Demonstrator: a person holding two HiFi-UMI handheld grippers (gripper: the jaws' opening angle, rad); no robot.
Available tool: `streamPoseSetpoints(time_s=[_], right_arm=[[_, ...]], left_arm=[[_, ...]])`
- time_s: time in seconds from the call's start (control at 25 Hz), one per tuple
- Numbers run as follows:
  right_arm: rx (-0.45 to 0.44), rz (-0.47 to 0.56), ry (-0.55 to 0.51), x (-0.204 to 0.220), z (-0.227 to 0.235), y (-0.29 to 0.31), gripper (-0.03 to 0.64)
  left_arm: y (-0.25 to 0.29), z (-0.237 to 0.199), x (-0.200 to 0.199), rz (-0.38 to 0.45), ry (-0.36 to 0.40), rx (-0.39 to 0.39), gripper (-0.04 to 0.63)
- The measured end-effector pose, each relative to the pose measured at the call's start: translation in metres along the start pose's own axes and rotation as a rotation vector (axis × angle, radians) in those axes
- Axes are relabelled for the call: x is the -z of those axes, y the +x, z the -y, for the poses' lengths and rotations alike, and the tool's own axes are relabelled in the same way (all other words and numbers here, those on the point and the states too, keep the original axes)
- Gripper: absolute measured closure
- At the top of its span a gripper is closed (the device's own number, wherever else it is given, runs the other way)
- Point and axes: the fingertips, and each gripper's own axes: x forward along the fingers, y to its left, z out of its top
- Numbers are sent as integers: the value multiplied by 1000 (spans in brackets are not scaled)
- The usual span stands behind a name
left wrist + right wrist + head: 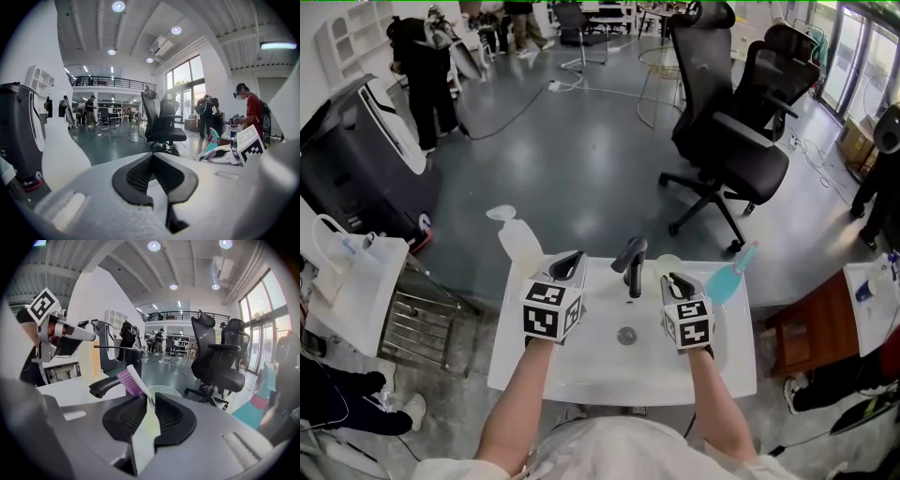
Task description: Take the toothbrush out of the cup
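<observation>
A toothbrush (pixel 132 380) with purple bristles and a pale handle stands in a light cup (pixel 162 390) behind the black faucet (pixel 631 264) of a white sink (pixel 581 361). My right gripper (pixel 149 401) is shut on the toothbrush handle just above the cup rim, bristles sticking up to the left. In the head view my right gripper (pixel 677 279) sits at the cup (pixel 667 264) and hides the toothbrush. My left gripper (pixel 570 262) hovers over the sink's left back edge, shut, with nothing held (pixel 152 157).
A white pump bottle (pixel 518 241) stands at the sink's back left corner. A teal object (pixel 731 277) lies at the back right. The drain (pixel 626 335) is mid-basin. Black office chairs (pixel 727 141) stand on the grey floor beyond. People are at the far left and right.
</observation>
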Motion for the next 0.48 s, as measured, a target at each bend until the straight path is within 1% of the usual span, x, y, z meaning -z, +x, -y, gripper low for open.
streamPoseSetpoints(time_s=[0.16, 0.48], right_arm=[[16, 1, -16, -1, 5, -1, 583], [21, 12, -27, -7, 4, -4, 584]], left_arm=[[1, 2, 0, -4, 0, 5, 591], [-2, 1, -2, 2, 5, 7, 591]])
